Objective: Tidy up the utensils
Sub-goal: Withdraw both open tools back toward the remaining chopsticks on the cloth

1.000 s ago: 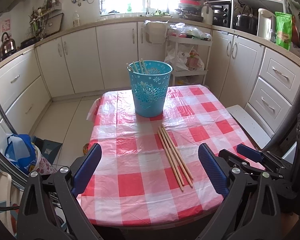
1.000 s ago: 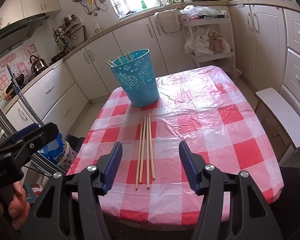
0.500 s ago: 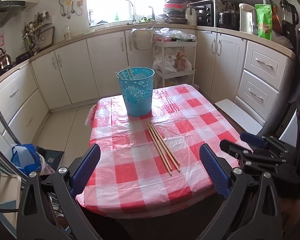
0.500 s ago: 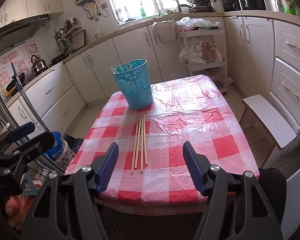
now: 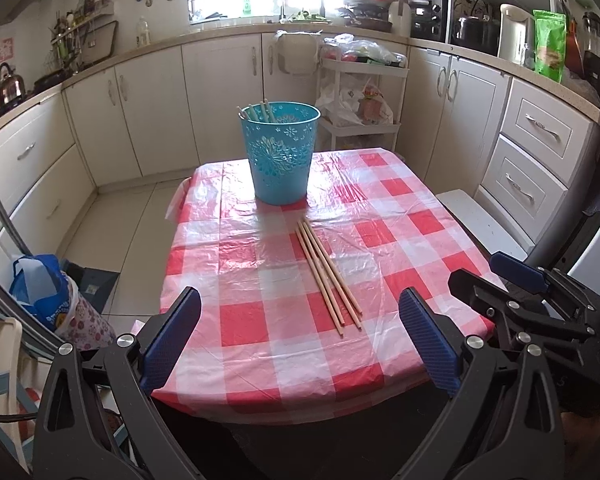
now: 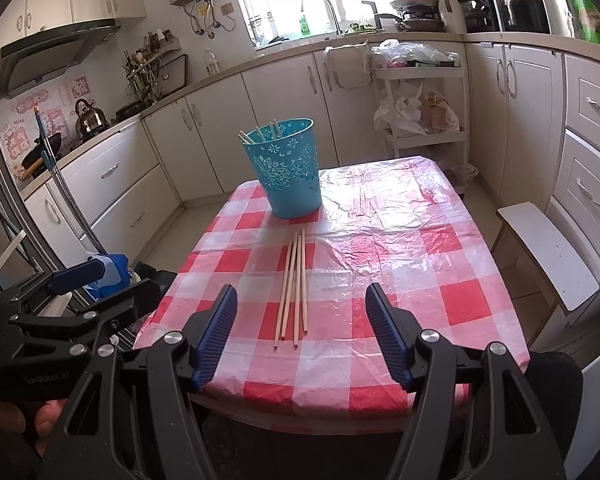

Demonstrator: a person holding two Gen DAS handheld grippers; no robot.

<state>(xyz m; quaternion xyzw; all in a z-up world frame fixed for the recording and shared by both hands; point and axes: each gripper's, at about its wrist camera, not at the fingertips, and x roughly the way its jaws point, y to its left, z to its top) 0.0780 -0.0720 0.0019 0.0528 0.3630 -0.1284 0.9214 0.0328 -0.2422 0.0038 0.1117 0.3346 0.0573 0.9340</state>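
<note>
Both grippers pulled back from the table — left gripper and right gripper spread, empty. Four chopsticks lie just before the blue basket; you're between picks — next, reach in and pinch one.

A red-and-white checked plastic cloth is covering the surface. Cream cabinets are lining the walls beyond it. A white trolley is standing against them, holding plastic bags. A kettle is sitting on the stove at the left, under a range hood. A white stool is standing just beside the surface on the right, and a blue bag is slumping on the floor at the left.
</note>
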